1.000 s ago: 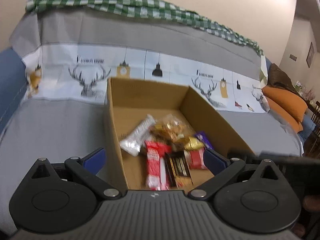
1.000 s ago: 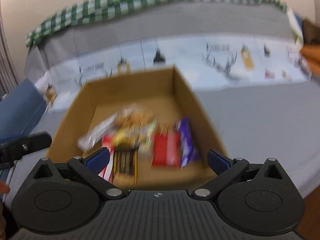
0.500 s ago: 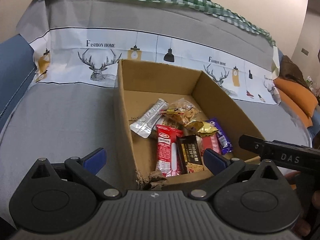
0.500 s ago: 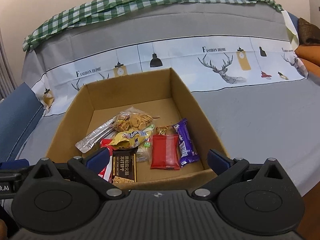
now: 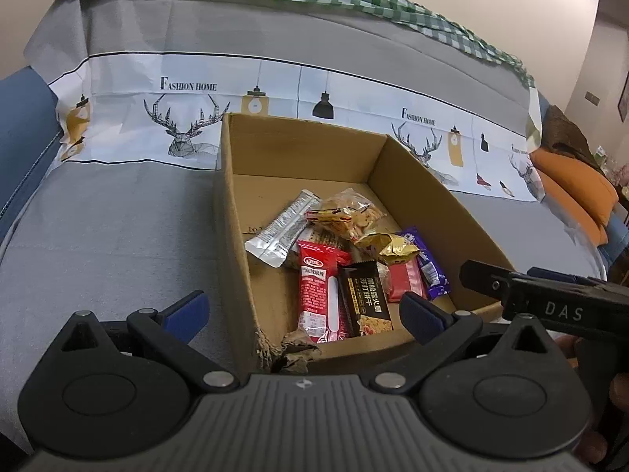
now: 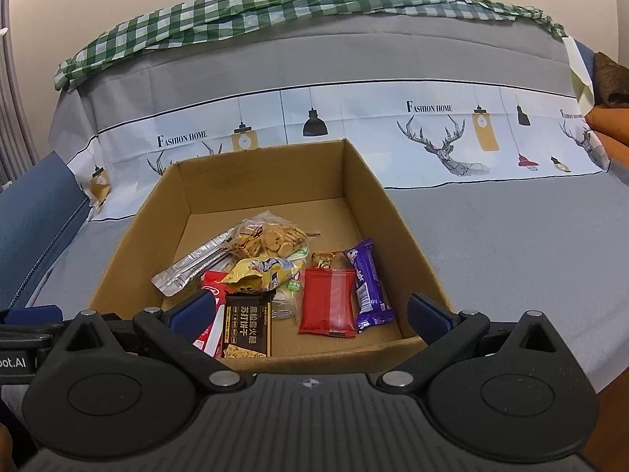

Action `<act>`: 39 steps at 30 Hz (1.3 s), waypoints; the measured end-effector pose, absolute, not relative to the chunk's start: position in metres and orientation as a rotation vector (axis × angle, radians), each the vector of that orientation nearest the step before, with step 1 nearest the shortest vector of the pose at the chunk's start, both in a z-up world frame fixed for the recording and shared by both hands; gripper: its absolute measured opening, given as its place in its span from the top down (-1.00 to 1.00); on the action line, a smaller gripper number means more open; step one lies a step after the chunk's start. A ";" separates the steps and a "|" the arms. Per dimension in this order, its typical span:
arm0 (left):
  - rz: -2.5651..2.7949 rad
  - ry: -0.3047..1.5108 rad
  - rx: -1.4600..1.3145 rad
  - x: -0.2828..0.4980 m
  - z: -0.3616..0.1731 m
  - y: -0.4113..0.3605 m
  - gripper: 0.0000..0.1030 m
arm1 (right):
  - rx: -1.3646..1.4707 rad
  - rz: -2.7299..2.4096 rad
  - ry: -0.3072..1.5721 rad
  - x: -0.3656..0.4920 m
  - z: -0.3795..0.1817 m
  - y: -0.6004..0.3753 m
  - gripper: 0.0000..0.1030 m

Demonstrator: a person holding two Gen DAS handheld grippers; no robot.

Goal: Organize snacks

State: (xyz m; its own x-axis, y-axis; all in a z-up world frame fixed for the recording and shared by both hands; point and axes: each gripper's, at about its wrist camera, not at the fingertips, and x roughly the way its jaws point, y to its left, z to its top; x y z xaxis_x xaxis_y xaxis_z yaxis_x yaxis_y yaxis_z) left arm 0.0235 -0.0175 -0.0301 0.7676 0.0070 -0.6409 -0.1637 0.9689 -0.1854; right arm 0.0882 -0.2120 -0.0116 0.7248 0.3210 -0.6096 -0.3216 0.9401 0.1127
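An open cardboard box point(image 5: 232, 212) point(image 6: 397, 236) sits on the grey cloth and holds several snack packs: a silver sachet point(image 5: 283, 230), a clear biscuit bag point(image 6: 267, 238), a yellow packet point(image 6: 263, 275), a black cracker bar point(image 5: 363, 297) point(image 6: 247, 324), a red pack point(image 6: 330, 301) and a purple bar point(image 6: 367, 287). My left gripper point(image 5: 302, 310) is open and empty, just before the box's near left corner. My right gripper point(image 6: 310, 310) is open and empty over the box's near edge. The right gripper also shows in the left wrist view point(image 5: 542, 299).
The box's near left corner is torn point(image 5: 287, 350). The grey cloth point(image 5: 110, 228) with a deer-print band covers a sofa. A green checked cloth point(image 6: 275, 8) lies along the top. Orange cushions point(image 5: 578, 192) are at far right, a blue cushion point(image 6: 35, 212) at left.
Both grippers have settled closer to the box and tilted down towards it; the views went from blurred to sharp. The snacks have not moved.
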 end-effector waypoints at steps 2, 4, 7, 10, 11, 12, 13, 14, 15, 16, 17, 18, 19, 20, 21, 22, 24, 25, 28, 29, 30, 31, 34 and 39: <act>0.090 0.690 -0.237 0.023 -0.030 -0.018 -0.99 | -0.002 0.354 0.673 0.088 -0.012 -0.212 -0.99; 0.088 0.692 -0.237 0.024 -0.031 -0.018 -0.99 | -0.005 0.356 0.672 0.088 -0.012 -0.212 -0.99; 0.081 0.692 -0.241 0.023 -0.031 -0.017 -0.99 | -0.016 0.356 0.669 0.087 -0.012 -0.211 -0.99; 0.076 0.693 -0.235 0.023 -0.031 -0.018 -0.99 | -0.024 0.356 0.666 0.086 -0.012 -0.210 -0.99; 0.073 0.693 -0.235 0.023 -0.031 -0.019 -0.99 | -0.025 0.355 0.665 0.086 -0.012 -0.209 -0.99; 0.071 0.693 -0.234 0.023 -0.031 -0.019 -0.99 | -0.025 0.355 0.665 0.087 -0.012 -0.209 -0.99; 0.069 0.692 -0.232 0.023 -0.031 -0.019 -0.99 | -0.025 0.355 0.665 0.087 -0.012 -0.209 -0.99; 0.068 0.691 -0.231 0.022 -0.031 -0.019 -0.99 | -0.025 0.355 0.665 0.086 -0.012 -0.209 -0.99; 0.067 0.693 -0.230 0.022 -0.031 -0.019 -0.99 | -0.026 0.355 0.665 0.086 -0.012 -0.209 -0.99; 0.066 0.694 -0.232 0.022 -0.031 -0.019 -0.99 | -0.025 0.355 0.665 0.086 -0.012 -0.209 -0.99; 0.064 0.692 -0.233 0.022 -0.031 -0.019 -0.99 | -0.026 0.355 0.664 0.086 -0.012 -0.209 -0.99; 0.063 0.690 -0.231 0.022 -0.031 -0.019 -0.99 | -0.027 0.355 0.664 0.087 -0.012 -0.209 -0.99; 0.063 0.689 -0.228 0.022 -0.031 -0.019 -0.99 | -0.026 0.355 0.665 0.086 -0.012 -0.209 -0.99; 0.063 0.688 -0.227 0.022 -0.031 -0.019 -0.99 | -0.026 0.355 0.665 0.086 -0.012 -0.209 -0.99; 0.062 0.688 -0.227 0.022 -0.031 -0.019 -0.99 | -0.026 0.355 0.664 0.086 -0.012 -0.209 -0.99; 0.061 0.686 -0.227 0.022 -0.030 -0.019 -0.99 | -0.026 0.355 0.664 0.086 -0.012 -0.209 -0.99; 0.059 0.684 -0.224 0.021 -0.031 -0.019 -0.99 | -0.028 0.355 0.664 0.086 -0.012 -0.209 -0.99; 0.057 0.682 -0.223 0.021 -0.031 -0.019 -0.99 | -0.028 0.354 0.663 0.086 -0.012 -0.208 -0.99; 0.054 0.682 -0.223 0.021 -0.031 -0.020 -0.99 | -0.028 0.354 0.664 0.086 -0.012 -0.208 -0.99; 0.054 0.683 -0.224 0.021 -0.031 -0.020 -0.99 | -0.029 0.354 0.663 0.086 -0.012 -0.208 -0.99; 0.054 0.683 -0.225 0.021 -0.031 -0.019 -0.99 | -0.030 0.354 0.663 0.086 -0.012 -0.208 -0.99; 0.054 0.684 -0.226 0.021 -0.031 -0.019 -0.99 | -0.030 0.354 0.663 0.086 -0.012 -0.208 -0.99; 0.052 0.683 -0.230 0.021 -0.031 -0.018 -0.99 | -0.028 0.354 0.663 0.086 -0.012 -0.208 -0.99; 0.045 0.684 -0.238 0.021 -0.031 -0.017 -0.99 | -0.022 0.354 0.655 0.086 -0.011 -0.209 -0.99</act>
State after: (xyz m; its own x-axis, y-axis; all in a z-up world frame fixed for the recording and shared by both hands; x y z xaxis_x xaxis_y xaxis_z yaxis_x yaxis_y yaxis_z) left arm 0.0215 -0.0173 -0.0314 0.7750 -0.0371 -0.6309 -0.1190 0.9719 -0.2033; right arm 0.0858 -0.2088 -0.0114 0.7356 0.3149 -0.5997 -0.3288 0.9401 0.0903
